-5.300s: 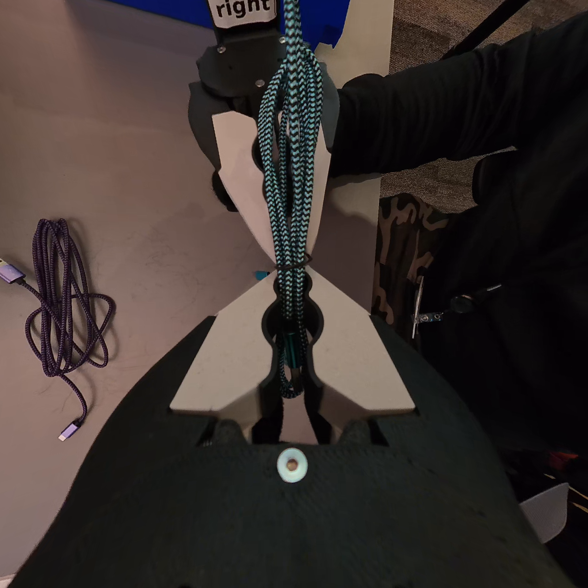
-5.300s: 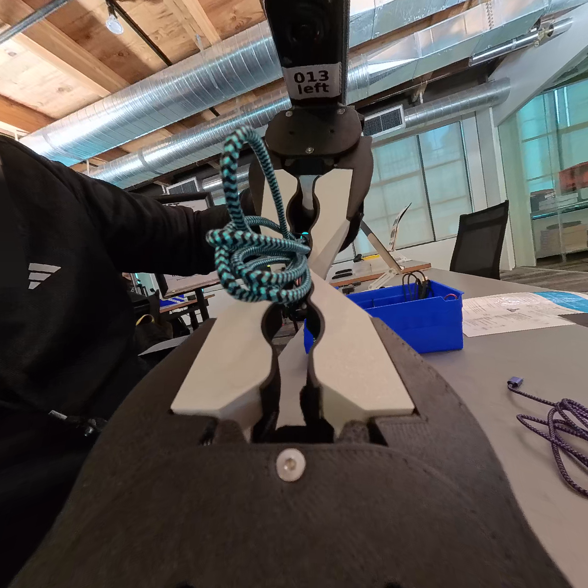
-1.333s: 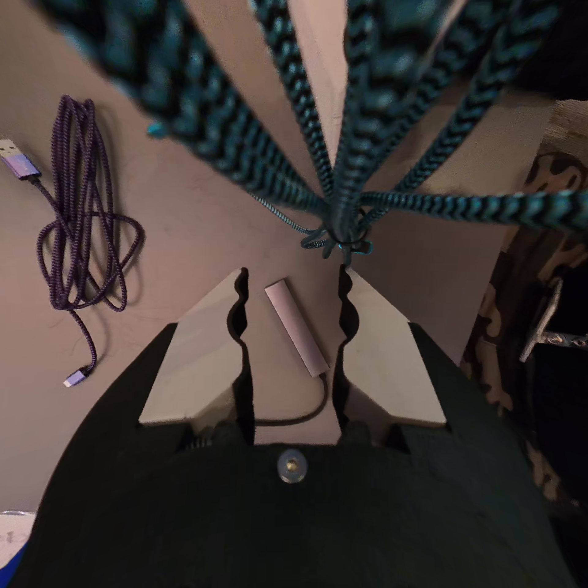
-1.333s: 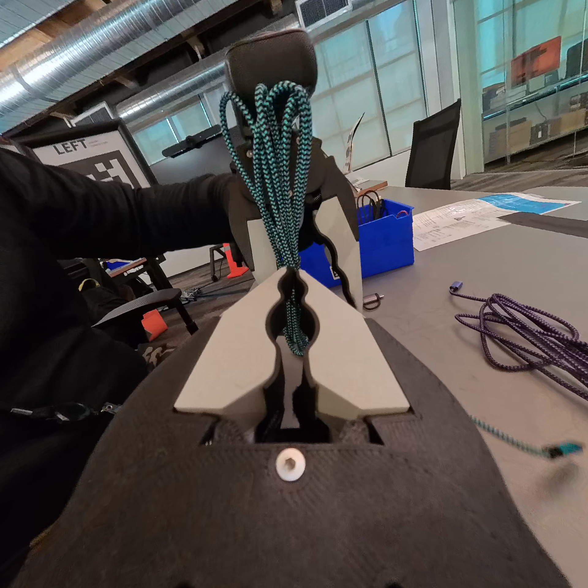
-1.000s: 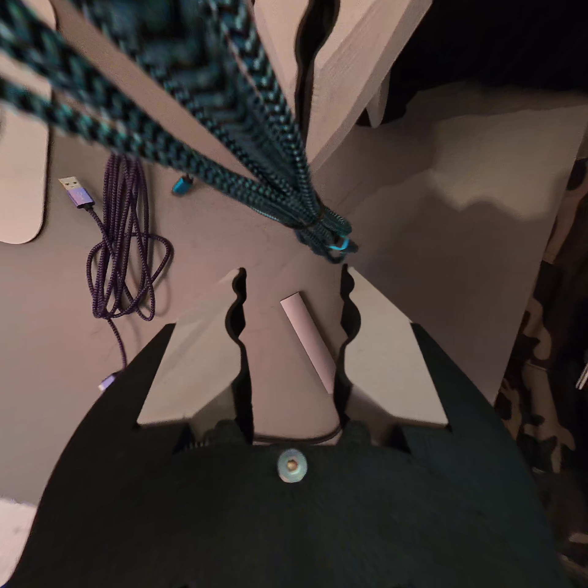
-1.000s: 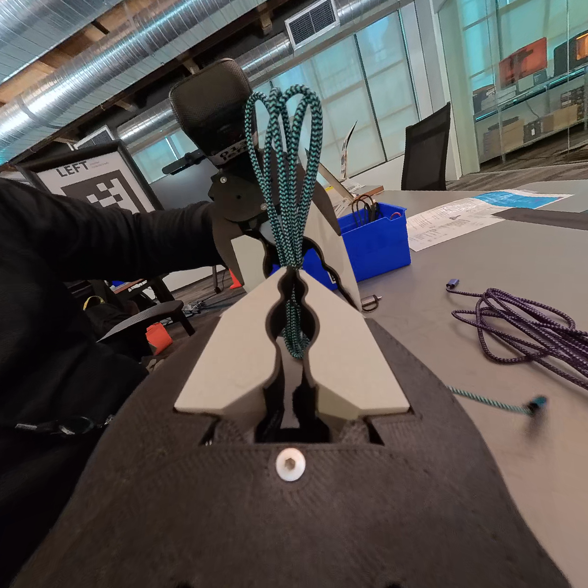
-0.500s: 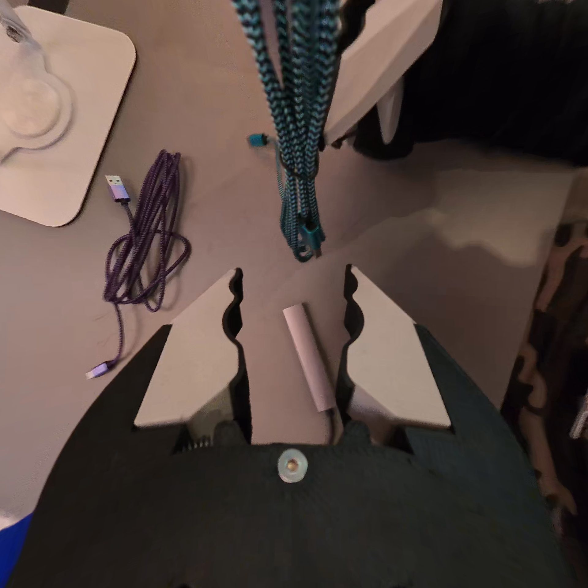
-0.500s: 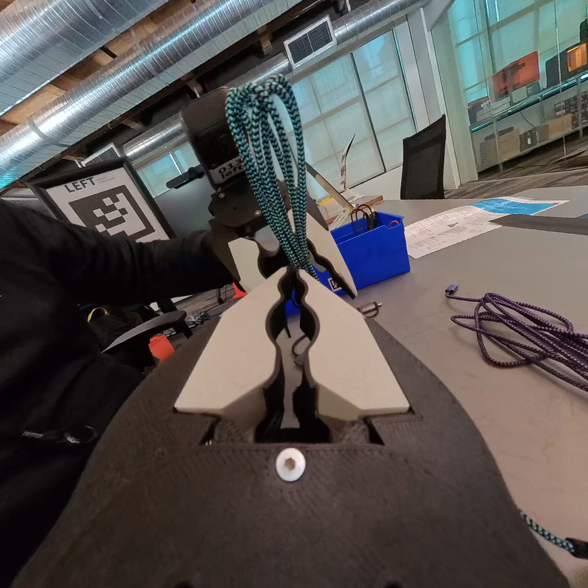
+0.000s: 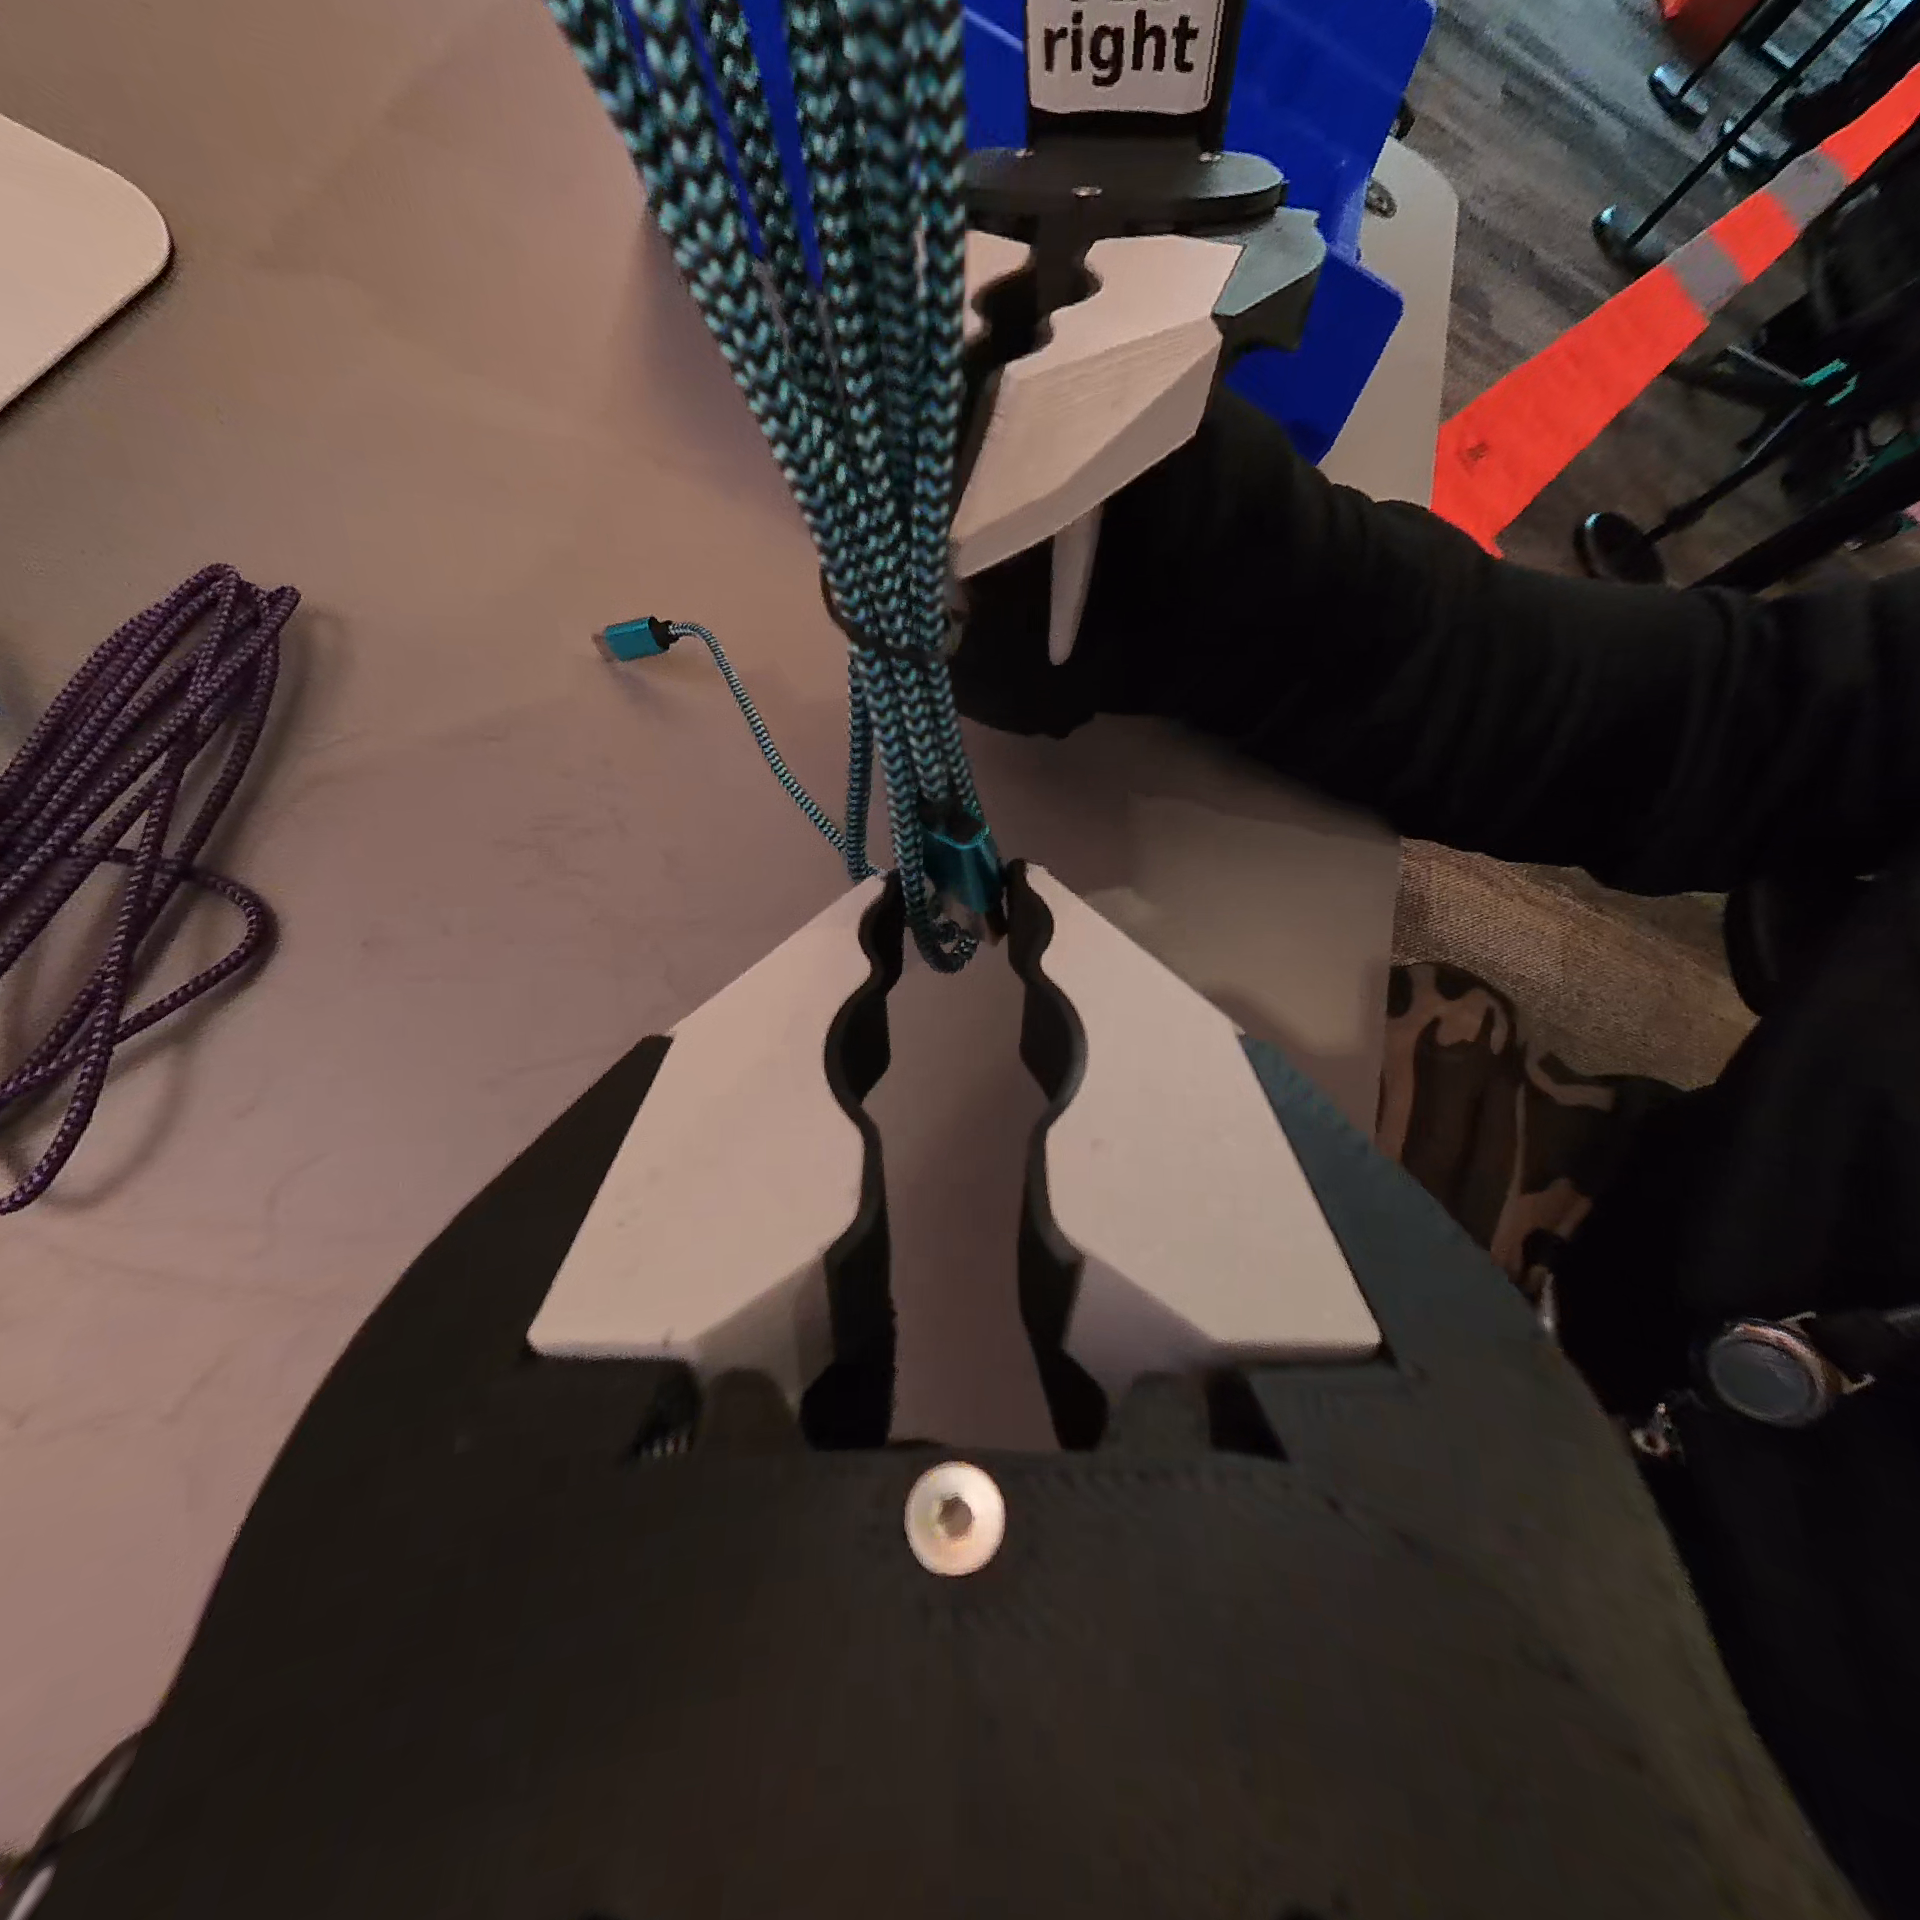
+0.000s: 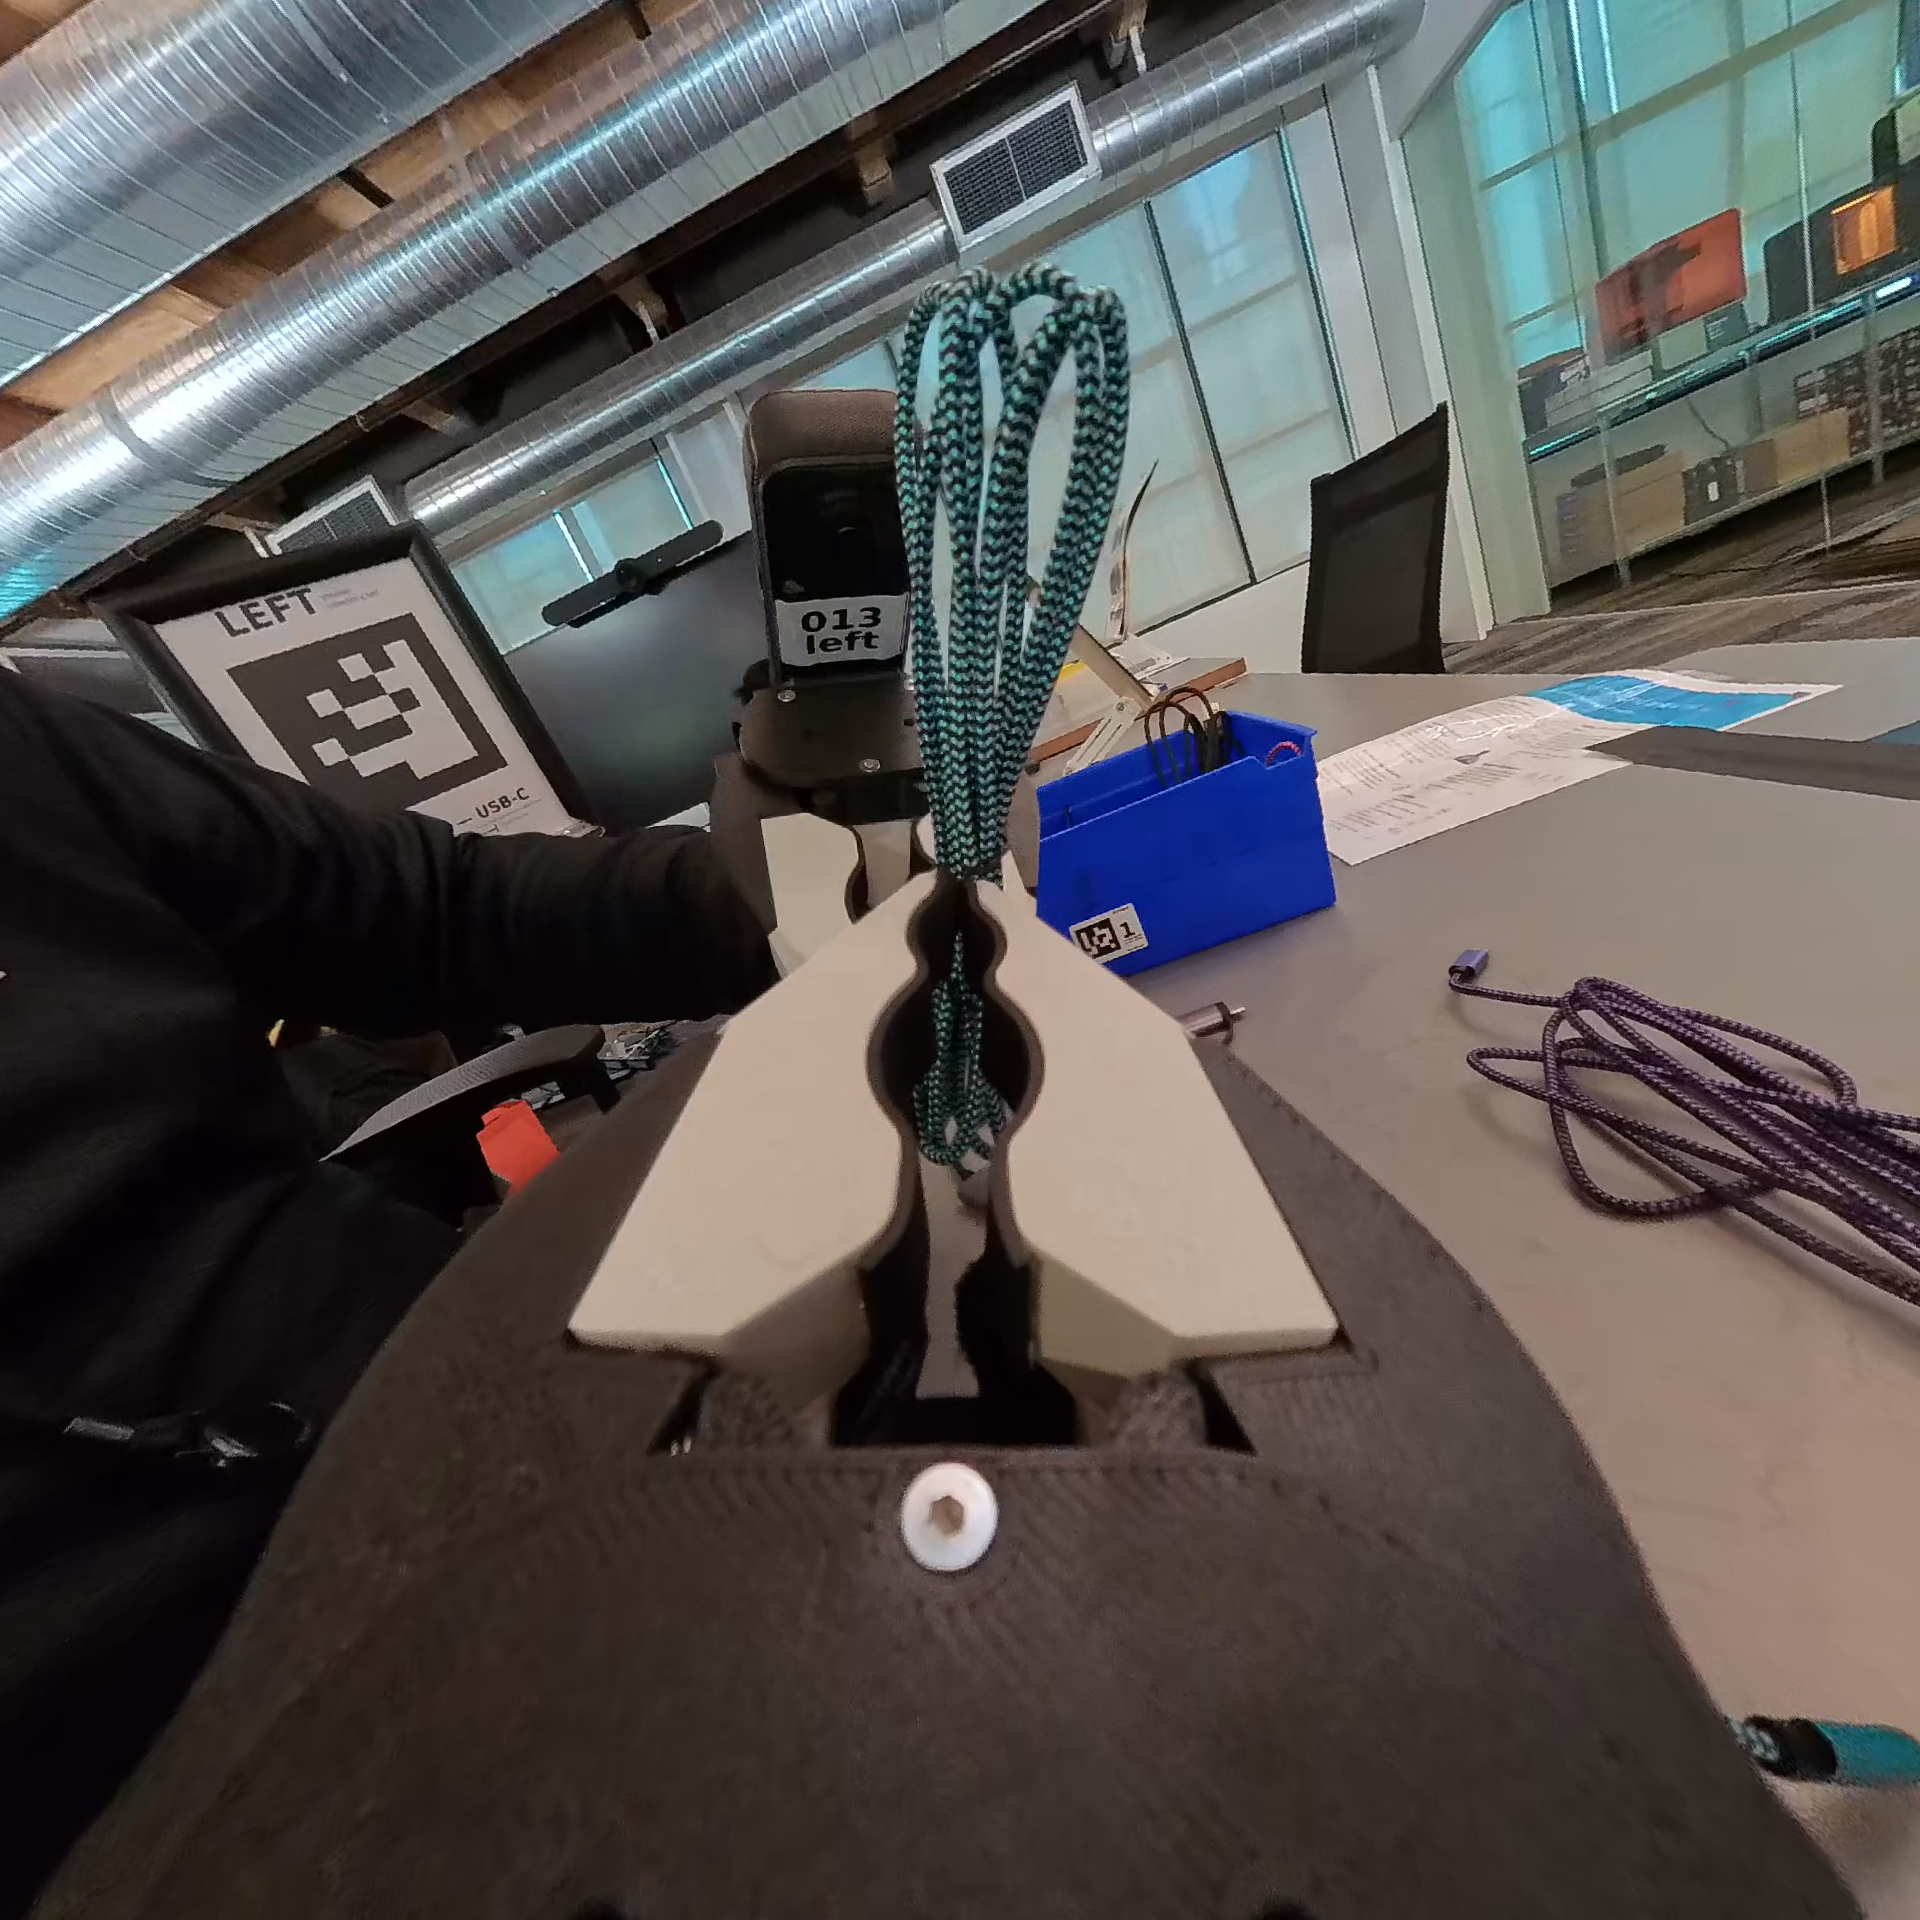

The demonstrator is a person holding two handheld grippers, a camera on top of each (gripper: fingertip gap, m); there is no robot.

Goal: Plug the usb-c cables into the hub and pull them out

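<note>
Teal cable [image 10: 982, 665] bundle clamped in right claw [image 10: 961, 883]; left claw [image 9: 951, 883], apart, reaches its plug [image 9: 961, 868] to free it.

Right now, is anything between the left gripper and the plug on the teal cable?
Nothing visible. The left gripper is open, and the teal plug hangs at its fingertips, on the teal cable bundle the right gripper holds.

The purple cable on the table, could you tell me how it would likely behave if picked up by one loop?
The purple cable lies in slack, uneven loops, so it would probably sag and uncoil. Its braided sheath suggests decent grip, not slipperiness.
</note>
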